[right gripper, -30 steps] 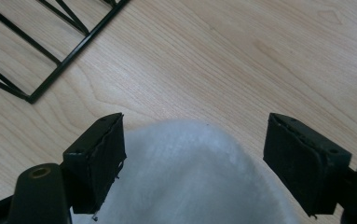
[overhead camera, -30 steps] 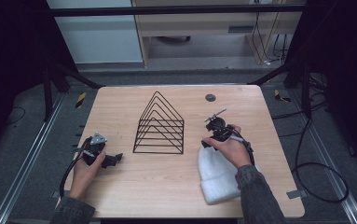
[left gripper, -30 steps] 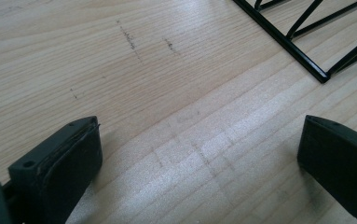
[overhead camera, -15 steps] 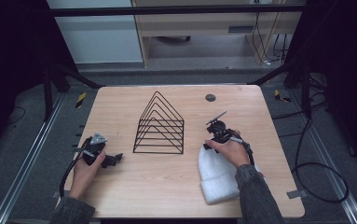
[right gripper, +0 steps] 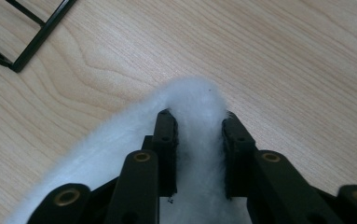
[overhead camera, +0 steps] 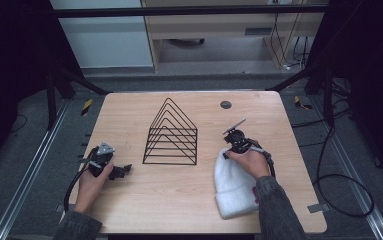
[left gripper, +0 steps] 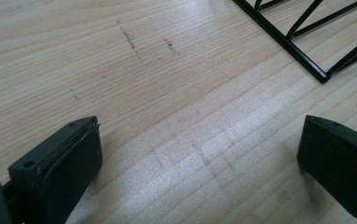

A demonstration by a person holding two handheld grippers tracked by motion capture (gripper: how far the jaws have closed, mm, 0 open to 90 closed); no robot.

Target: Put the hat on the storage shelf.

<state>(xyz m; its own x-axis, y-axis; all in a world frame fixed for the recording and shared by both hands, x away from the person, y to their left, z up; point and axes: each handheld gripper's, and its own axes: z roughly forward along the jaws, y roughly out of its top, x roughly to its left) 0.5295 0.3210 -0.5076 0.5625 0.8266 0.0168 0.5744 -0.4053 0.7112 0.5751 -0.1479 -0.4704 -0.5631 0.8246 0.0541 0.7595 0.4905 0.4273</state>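
Left hand (overhead camera: 93, 181) enters from the bottom edge, dark sleeve at the wrist, forearm angled slightly up and right. It grips the left tool (overhead camera: 120, 171), which lies low near the table's left edge, tips pointing right. Left gripper view: jaws spread wide apart, nothing between them, bare table (left gripper: 167, 93) underneath.

Right hand (overhead camera: 249, 162) comes in from bottom right, sleeve dark, forearm angled up and left. It holds the right tool (right gripper: 198, 122) with jaws aimed toward the person's left. Right gripper view: jaws drawn close, pinching a fold of the white fuzzy hat (right gripper: 195, 100) at its edge.
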